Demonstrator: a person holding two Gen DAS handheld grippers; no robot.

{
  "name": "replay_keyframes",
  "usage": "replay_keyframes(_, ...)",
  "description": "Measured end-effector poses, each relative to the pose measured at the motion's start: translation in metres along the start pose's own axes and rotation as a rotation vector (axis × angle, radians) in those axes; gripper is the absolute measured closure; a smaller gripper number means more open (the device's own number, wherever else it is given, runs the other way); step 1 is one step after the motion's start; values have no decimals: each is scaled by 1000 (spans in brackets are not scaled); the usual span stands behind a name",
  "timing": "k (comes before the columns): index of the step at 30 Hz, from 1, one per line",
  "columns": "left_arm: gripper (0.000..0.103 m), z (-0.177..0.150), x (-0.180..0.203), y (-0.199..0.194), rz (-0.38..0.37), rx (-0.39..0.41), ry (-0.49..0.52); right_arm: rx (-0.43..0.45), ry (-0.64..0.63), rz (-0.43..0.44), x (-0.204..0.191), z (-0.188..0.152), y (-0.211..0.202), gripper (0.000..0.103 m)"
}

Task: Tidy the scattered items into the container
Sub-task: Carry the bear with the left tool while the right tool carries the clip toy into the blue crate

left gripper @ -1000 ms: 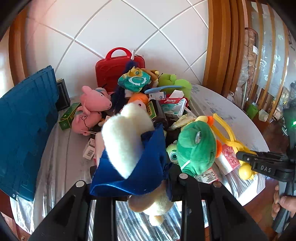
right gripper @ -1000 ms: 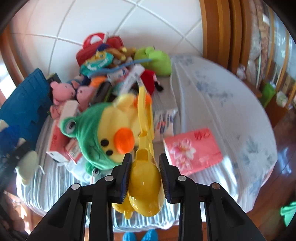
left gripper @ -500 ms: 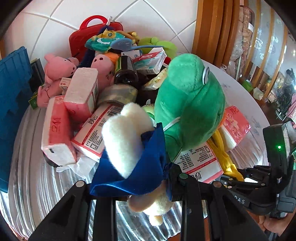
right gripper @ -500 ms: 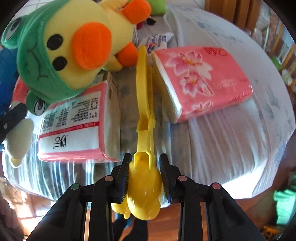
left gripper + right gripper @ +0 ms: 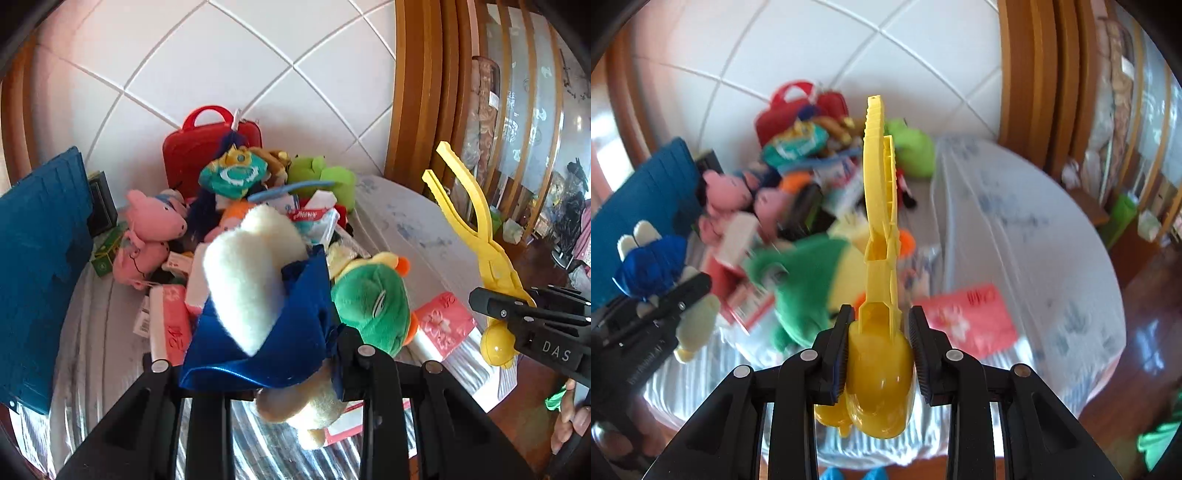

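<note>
Both hand-held grippers lifted off pile: left (image 5: 258,365) pinching plush (image 5: 255,280), right (image 5: 879,332) pinching yellow tongs (image 5: 879,206).

Words and numbers that can be read

The white letters "DAS" are seen on the black right gripper (image 5: 513,306) in the left wrist view. Red marks that look like "24" are printed on the side of a pink tissue pack (image 5: 171,325). Red letters are printed on a white box (image 5: 314,218) in the pile, but they cannot be read.
</note>
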State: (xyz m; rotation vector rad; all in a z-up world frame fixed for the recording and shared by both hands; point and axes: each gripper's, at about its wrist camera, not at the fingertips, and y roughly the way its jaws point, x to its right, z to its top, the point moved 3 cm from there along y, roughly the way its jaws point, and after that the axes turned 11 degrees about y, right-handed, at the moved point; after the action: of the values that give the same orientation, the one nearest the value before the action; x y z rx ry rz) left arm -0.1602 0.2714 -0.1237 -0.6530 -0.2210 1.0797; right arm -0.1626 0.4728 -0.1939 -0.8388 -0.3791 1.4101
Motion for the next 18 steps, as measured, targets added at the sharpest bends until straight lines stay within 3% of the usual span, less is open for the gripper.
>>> replay_keyframes(8, 76, 21, -69, -61, 152, 117, -25, 90, -129, 172, -117, 43, -26, 73)
replay_keyframes(18, 76, 4, -203, -132, 295, 207, -30, 175, -250, 294, -282, 37, -56, 73)
